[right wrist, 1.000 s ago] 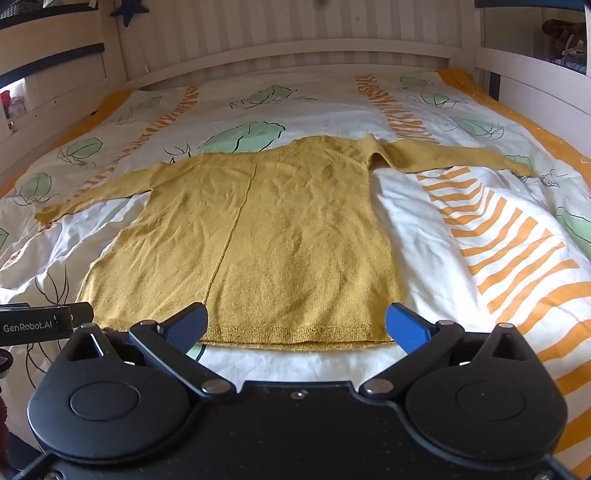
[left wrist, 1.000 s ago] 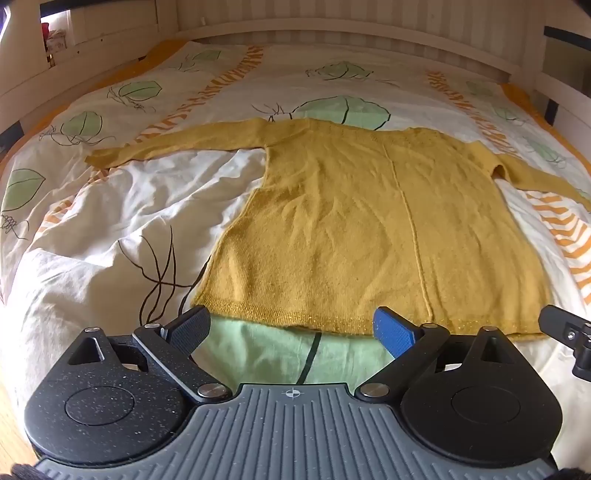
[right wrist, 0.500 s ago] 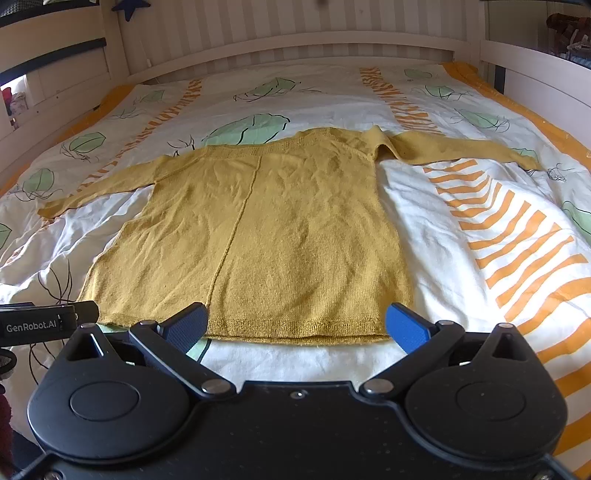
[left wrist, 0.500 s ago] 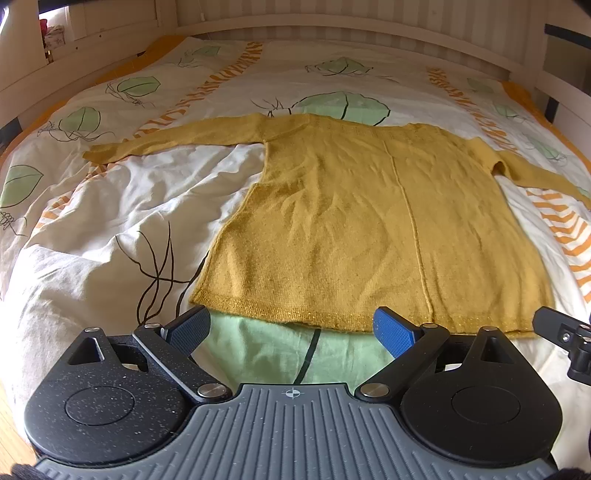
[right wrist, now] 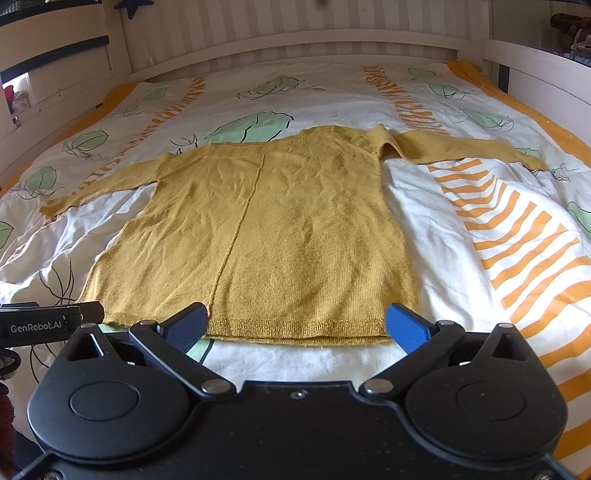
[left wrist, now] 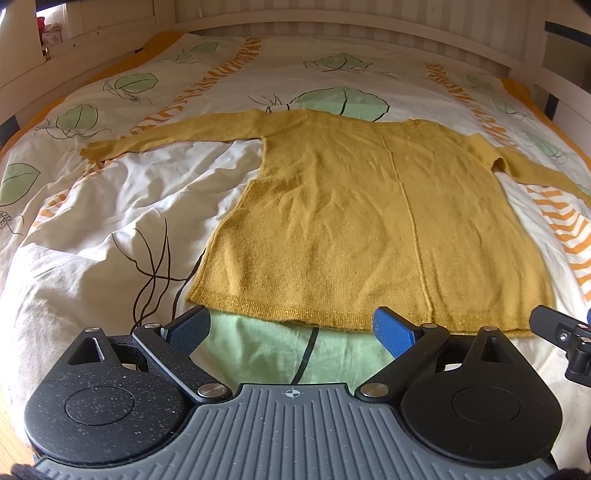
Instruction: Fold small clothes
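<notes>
Sweater [left wrist: 369, 229] is a mustard-yellow knit, laid flat on the bed [left wrist: 92, 229] with both sleeves stretched out sideways and the hem toward the cameras. It sits pretty much in the middle of the duvet.

The left wrist view shows the full left sleeve running out toward 10 o'clock, while the right sleeve gets cut off at the frame edge around 3 o'clock. The right wrist view is the opposite deal: there the sweater [right wrist: 266, 236] shows its right sleeve whole, reaching to about 2 o'clock, and the left one trails off toward 9. The right view also catches a dark blue star shape [right wrist: 133, 5] up on the wall at 11 o'clock, and a "GenRobot.AI" label on the other tool at 9 o'clock.

Left tongs [left wrist: 291, 328] are spread wide, nothing between the fingers, hovering just short of the hem over a pale green leaf print. Right tongs [right wrist: 295, 325] are equally wide apart and empty, with the blue pads lined up at the hem edge; can't tell if they actually touch the knit.

Fabric looks like a fine rib knit with a raised seam down the centre and a slightly glittery hem band. The duvet is wrinkly white cotton with green leaves and orange stripes, inside a pale wooden bed frame [right wrist: 535, 70].
</notes>
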Demonstrator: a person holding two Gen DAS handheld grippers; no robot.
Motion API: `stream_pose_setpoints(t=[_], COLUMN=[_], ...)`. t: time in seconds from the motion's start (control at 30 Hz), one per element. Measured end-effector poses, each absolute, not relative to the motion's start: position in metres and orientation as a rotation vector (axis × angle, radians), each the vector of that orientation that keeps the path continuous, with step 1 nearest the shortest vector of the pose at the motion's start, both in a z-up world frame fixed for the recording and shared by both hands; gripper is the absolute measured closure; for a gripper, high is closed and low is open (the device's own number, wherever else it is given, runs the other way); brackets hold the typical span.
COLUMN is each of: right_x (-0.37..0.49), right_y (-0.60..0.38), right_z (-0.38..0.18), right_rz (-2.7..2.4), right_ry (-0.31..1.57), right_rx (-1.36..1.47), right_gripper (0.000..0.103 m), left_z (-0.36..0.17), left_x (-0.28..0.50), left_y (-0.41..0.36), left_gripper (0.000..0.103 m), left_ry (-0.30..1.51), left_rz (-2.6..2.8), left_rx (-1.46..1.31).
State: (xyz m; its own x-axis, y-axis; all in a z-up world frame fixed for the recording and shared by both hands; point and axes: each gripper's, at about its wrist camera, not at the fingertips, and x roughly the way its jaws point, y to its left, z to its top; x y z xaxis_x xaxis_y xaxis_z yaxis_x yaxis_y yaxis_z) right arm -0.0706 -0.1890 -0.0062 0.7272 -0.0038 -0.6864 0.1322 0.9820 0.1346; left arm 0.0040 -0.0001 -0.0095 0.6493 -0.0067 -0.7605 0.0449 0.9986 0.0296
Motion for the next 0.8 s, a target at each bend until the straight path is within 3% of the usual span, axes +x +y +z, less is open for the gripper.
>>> stream_pose_setpoints(t=[0.8], right_x=[-0.0651], right_y=[-0.1876], right_z=[-0.0125], right_rz=[-0.052], right_ry=[0.779], right_rx=[0.208], right_gripper=[0.001], left_z=[-0.0140], left_x=[0.0096], left_y=[-0.0005], left_gripper=[0.007], left_ry=[0.896], left_rz=[-0.032], left_rx=[0.038])
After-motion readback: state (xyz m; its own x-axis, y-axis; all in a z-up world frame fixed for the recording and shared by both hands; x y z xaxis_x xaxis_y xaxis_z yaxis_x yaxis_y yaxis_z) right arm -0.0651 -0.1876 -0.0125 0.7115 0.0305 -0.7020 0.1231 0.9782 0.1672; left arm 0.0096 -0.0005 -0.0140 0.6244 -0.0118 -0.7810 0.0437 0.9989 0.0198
